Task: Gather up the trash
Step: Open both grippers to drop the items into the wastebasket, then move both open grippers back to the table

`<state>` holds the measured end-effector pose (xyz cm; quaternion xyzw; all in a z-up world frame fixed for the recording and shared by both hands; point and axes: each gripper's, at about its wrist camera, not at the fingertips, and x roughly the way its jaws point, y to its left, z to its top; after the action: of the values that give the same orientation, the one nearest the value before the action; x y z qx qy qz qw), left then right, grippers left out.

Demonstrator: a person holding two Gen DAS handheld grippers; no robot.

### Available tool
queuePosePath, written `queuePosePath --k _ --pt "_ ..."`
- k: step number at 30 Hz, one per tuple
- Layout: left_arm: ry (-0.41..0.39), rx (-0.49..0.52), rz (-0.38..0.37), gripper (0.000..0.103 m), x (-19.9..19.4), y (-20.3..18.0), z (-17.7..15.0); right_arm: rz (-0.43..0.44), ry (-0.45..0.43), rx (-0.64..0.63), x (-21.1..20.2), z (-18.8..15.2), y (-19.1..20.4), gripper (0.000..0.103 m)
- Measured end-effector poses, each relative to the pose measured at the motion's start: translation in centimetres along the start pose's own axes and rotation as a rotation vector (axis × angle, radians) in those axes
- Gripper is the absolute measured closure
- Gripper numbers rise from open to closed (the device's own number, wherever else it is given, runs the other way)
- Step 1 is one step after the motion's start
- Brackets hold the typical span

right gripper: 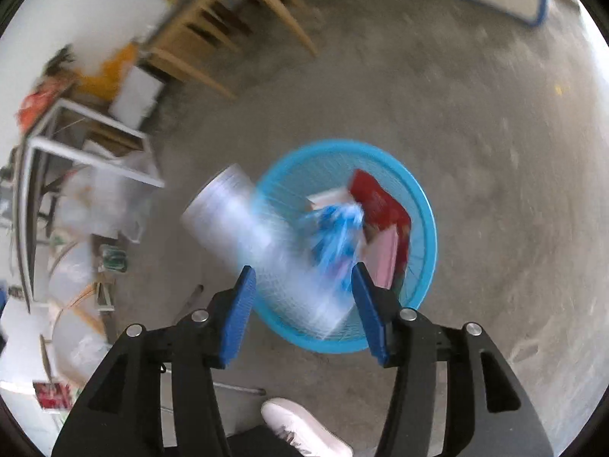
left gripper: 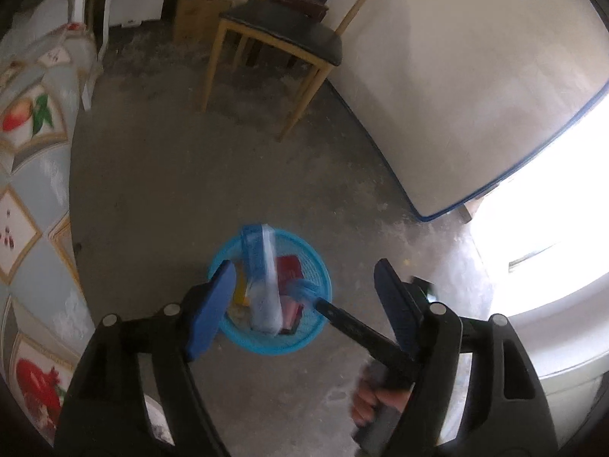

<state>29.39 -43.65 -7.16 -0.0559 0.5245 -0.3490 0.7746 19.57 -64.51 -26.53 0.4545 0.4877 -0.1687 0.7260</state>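
A round blue mesh basket point(left gripper: 275, 349) point(right gripper: 429, 221) stands on the concrete floor under both grippers. Blurred over its rim is a clear plastic bottle point(left gripper: 262, 285) point(right gripper: 251, 228), with no pad touching it. A crumpled blue wrapper point(left gripper: 304, 290) point(right gripper: 337, 228) is blurred above the basket's middle. A red packet point(left gripper: 288, 266) point(right gripper: 375, 198) and pink paper lie inside. My left gripper point(left gripper: 304, 304) is open wide above the basket. My right gripper point(right gripper: 302, 289) is open too, the bottle showing beyond its jaws. One black finger point(left gripper: 354, 331) of the right gripper crosses the left wrist view, a hand point(left gripper: 367, 400) behind it.
A wooden chair point(left gripper: 281, 38) point(right gripper: 213, 26) stands further off on the floor. A table with a fruit-patterned cloth point(left gripper: 34, 152) is on the left. A white board with a blue edge point(left gripper: 475, 95) lies on the right. A white shoe point(right gripper: 300, 426) and cluttered shelves point(right gripper: 76, 190) are close.
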Motion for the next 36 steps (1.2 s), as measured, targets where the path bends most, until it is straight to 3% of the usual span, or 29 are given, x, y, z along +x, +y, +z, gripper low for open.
queuePosePath --k 8,18,23,28,36 --pt "-0.081 0.065 -0.025 0.026 -7.9 1.5 -1.7 0.021 0.005 0.005 1.7 -1.2 -1.4 0.052" --pt "-0.227 0.134 -0.075 0.020 -21.3 4.6 -6.7 0.110 -0.092 -0.141 -7.7 -6.0 1.1 0.052" --pt "-0.333 0.121 0.009 0.019 -28.5 8.8 -11.0 0.173 -0.142 -0.263 -13.8 -10.1 4.3 0.046" --pt "-0.429 0.030 0.122 0.017 -34.5 14.1 -15.8 0.219 -0.121 -0.385 -17.0 -13.7 8.8 0.046" --pt "-0.486 -0.123 0.209 0.017 -38.7 21.2 -21.9 0.353 -0.023 -0.582 -18.6 -20.6 18.2 0.046"
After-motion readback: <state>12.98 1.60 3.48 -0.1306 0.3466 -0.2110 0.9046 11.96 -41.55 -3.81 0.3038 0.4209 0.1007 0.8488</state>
